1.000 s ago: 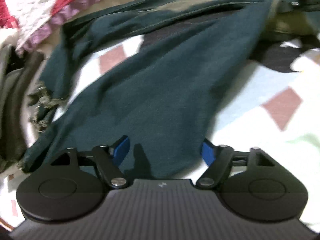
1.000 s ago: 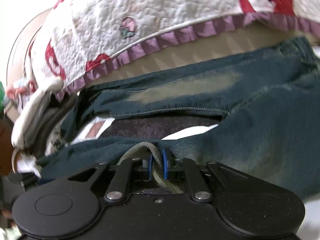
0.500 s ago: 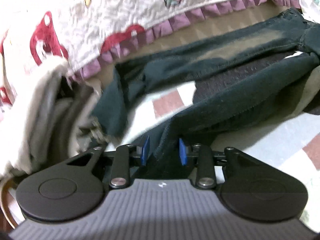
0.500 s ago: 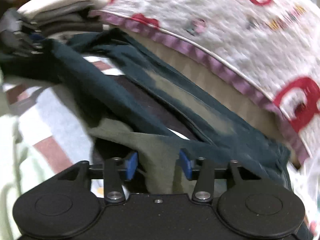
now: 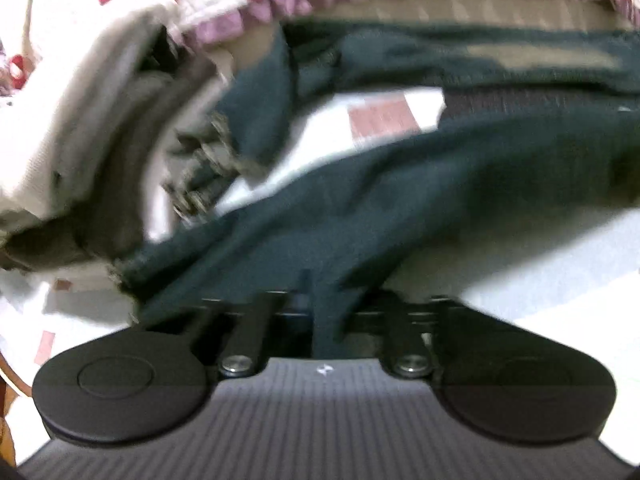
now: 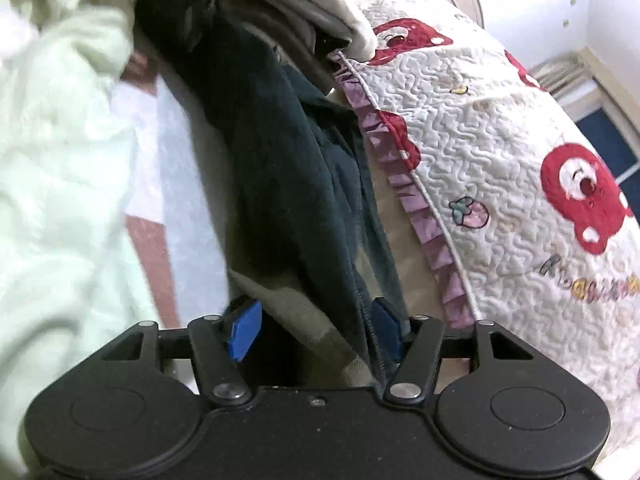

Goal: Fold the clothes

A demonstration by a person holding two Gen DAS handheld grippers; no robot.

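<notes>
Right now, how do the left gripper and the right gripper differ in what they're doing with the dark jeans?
The left gripper is shut, pinching a narrow bunch of the dark jeans; the right gripper stands open, its blue pads apart with denim lying loose between them. The left view is motion-blurred; the right view is fairly sharp. Both sit at the same garment, near the quilted blanket.
</notes>
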